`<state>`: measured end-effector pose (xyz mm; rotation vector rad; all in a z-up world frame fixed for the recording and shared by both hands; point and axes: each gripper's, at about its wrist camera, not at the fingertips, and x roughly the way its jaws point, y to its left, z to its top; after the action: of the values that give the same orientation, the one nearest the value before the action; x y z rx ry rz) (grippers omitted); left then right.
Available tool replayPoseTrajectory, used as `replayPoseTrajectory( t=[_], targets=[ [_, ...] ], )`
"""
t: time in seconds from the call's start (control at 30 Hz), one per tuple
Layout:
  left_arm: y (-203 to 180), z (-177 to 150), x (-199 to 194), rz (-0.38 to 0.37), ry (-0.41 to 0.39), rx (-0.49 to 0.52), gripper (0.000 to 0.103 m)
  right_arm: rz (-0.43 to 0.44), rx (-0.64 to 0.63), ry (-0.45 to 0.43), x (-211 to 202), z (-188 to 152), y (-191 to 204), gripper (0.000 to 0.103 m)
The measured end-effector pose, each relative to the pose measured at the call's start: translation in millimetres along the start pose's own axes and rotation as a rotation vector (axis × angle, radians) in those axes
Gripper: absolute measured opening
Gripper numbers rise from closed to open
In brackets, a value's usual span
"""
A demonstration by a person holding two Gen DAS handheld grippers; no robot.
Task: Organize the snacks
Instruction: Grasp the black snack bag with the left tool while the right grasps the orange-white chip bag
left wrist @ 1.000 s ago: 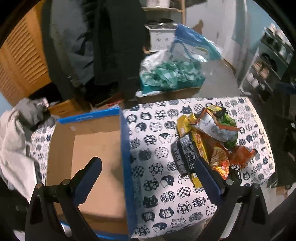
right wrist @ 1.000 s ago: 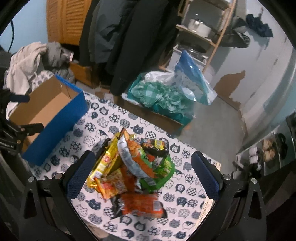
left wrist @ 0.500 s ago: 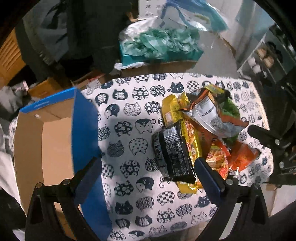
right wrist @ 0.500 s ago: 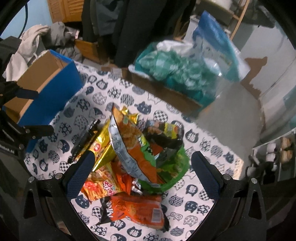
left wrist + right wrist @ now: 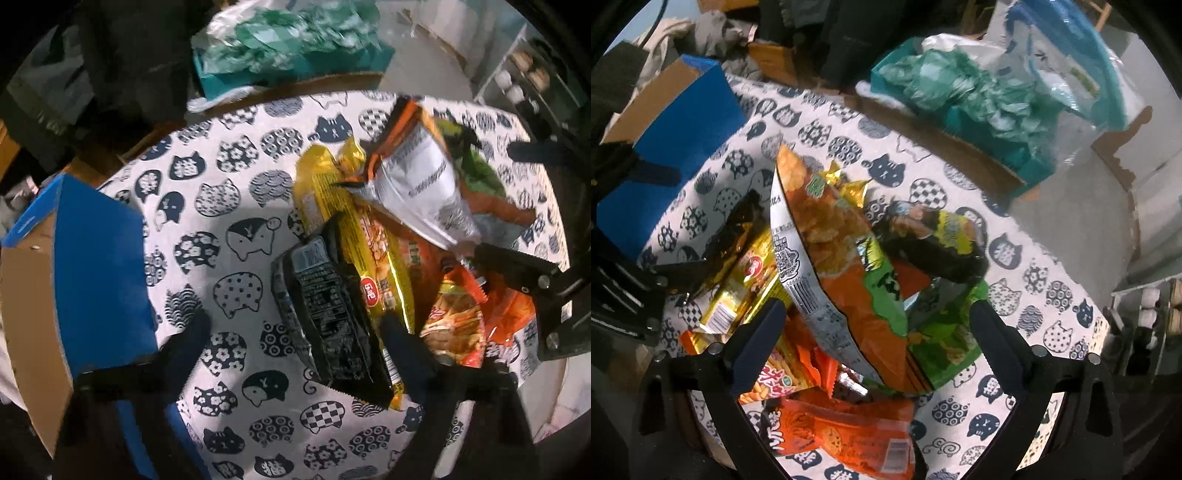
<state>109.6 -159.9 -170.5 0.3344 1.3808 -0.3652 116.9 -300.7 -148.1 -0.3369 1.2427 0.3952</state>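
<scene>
Hovering with fingers spread and empty, left gripper (image 5: pixel 295 332) brackets the black packet (image 5: pixel 328 317); right gripper (image 5: pixel 875 325) straddles the pile (image 5: pixel 849 280) beside the box (image 5: pixel 74 266).

The table cover (image 5: pixel 236 206) looked like soft matt cloth printed with cats. The black snack pack (image 5: pixel 328 321) was shiny plastic with wrinkles. The yellow snack pack (image 5: pixel 347 229) looked like glossy foil, bright like gold. The orange chip bag (image 5: pixel 834 236) was shiny too, and its silver back (image 5: pixel 421 188) looked like smooth foil. The green snack bag (image 5: pixel 945 332) was glossy and crinkled. The box (image 5: pixel 103 258) was rough brown cardboard inside, with a smooth matt blue outside. The left gripper (image 5: pixel 295 343) and right gripper (image 5: pixel 879 328) had matt dark blue pads on black plastic-looking arms. The teal bundle (image 5: pixel 964 88) looked like thin crumpled plastic.
</scene>
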Motion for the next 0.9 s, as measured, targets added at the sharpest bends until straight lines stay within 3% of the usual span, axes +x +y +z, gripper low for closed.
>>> replayPoseTrajectory(
  t=[0.2,0.3,0.67,0.9],
  targets=[
    [5,-5,25,-0.041,0.082,-0.022,0.044,0.011,-0.024,0.016,18,3,6,0.097],
    [9,-7,31,-0.034,0.093,-0.019,0.031,0.02,-0.018,0.034,26,3,6,0.09],
    [4,-9,25,0.058,0.043,0.065,0.025,0.025,-0.009,0.051,30,2,13,0.051],
    [6,-6,-4,0.062,-0.034,0.037,0.025,0.071,0.068,0.021,9,6,11,0.048]
  ],
)
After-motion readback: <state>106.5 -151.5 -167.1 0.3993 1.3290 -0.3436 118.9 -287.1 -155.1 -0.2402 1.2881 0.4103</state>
